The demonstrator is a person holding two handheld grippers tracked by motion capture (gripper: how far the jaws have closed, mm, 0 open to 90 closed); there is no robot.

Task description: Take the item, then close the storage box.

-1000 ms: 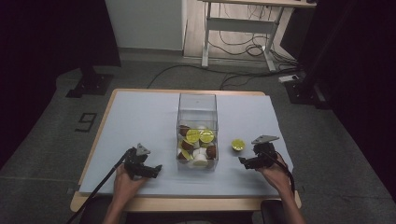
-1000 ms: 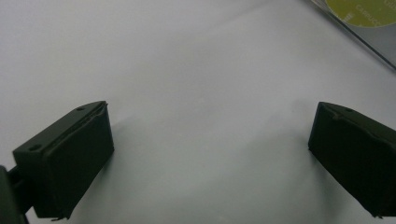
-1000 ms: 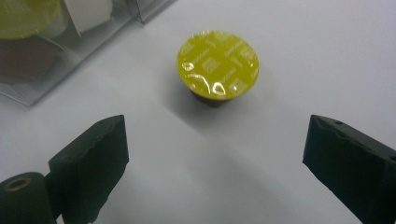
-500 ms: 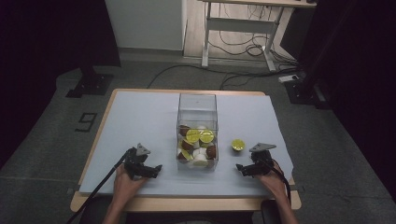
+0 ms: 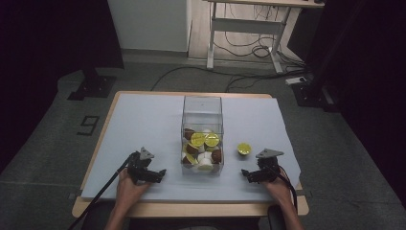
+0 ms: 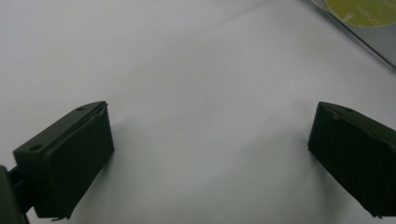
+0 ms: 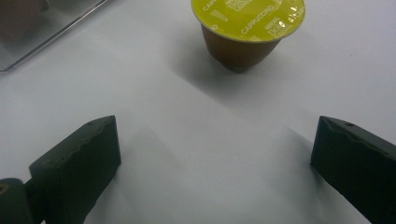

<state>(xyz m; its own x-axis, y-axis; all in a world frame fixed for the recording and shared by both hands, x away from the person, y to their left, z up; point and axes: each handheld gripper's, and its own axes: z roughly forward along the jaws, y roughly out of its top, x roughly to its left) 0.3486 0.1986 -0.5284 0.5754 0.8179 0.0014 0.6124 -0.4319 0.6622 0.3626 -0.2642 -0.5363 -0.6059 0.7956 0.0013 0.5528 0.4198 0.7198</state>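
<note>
A yellow-lidded capsule [image 7: 247, 32] stands upright on the white table cover [image 5: 143, 120], alone, just at three o'clock of the clear box [image 5: 202, 136] that holds more capsules. The right gripper [image 5: 256, 173] rests at about five o'clock of the capsule; its jaws have just been opening and stand wide apart, with nothing between them. The left gripper [image 5: 146, 170] sits at eight o'clock of the box, jaws apart over bare cover.
</note>
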